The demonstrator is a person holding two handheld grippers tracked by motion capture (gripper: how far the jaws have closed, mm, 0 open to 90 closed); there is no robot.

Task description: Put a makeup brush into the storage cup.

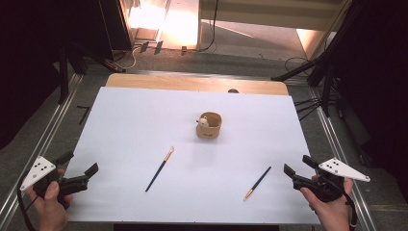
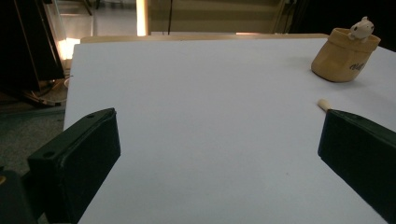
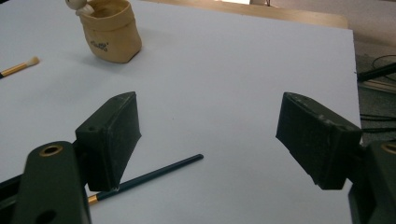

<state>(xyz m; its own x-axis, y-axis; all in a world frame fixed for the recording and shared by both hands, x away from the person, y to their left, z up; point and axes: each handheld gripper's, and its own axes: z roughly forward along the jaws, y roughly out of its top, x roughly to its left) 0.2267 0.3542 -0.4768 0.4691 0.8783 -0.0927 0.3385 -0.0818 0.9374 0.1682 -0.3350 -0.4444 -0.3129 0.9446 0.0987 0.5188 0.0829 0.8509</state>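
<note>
Brushes first: two thin dark-handled makeup brushes lying flat on the white sheet covering the table (image 1: 144, 106), both on the near side of the small tan pouch-shaped holder (image 1: 209, 126) with the little white animal figure (image 1: 204, 121) perched on its rim. Left brush (image 1: 159, 169) down and to the left of that holder, gold ferrule and pale bristles pointing up toward it. Right brush (image 1: 257, 183) down and to the right of the holder, lying at a similar slant but flipped, gold end nearest the table's front edge. Well apart from each other, neither touching the holder.

Left gripper (image 1: 78, 167) far off to the holder's lower left, held in a hand (image 1: 48, 204) near the sheet's front corner, black jaws spread wide, nothing between them but bare sheet. From the left gripper view, just the pale bristle tip of the left brush (image 2: 321, 104) poking out past one jaw.

Right gripper (image 1: 297, 166) off to the holder's lower right, gripped by the other hand (image 1: 332, 207). Jaws gaping too, though a bit less, nothing pinched. From the right gripper view, right brush (image 3: 154, 175) lying just under and beside one jaw, handle crossing into the gap, not clamped. Holder (image 3: 110, 31) up at the top there.
</note>
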